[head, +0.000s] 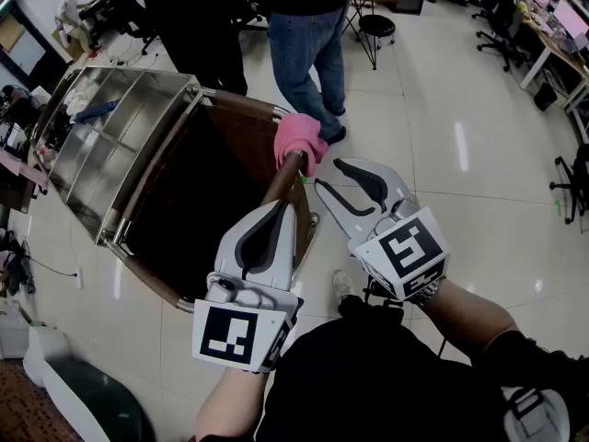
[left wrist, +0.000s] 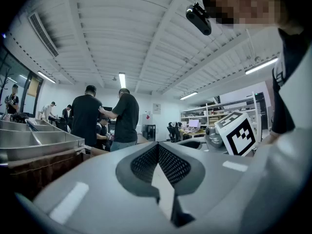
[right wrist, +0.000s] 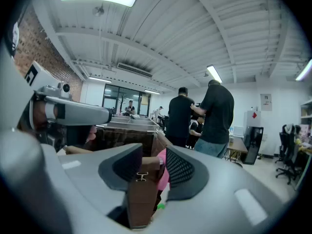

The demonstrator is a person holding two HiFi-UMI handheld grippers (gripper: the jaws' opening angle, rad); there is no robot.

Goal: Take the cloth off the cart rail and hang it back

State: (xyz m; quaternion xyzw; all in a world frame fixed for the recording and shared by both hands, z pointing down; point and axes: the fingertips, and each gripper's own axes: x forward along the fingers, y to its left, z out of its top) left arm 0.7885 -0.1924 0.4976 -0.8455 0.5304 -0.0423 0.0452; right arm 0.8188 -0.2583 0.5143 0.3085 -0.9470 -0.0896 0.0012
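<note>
Over glossy white floor (head: 460, 109), right gripper (head: 327, 175) gapes at the cart rail (head: 285, 175) by the cloth (head: 299, 138); left gripper (head: 281, 208) is closed.

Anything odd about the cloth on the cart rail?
The pink cloth sits bunched in a lump near the rail's far end rather than draping flat. Nothing else looks spilled or damaged.
</note>
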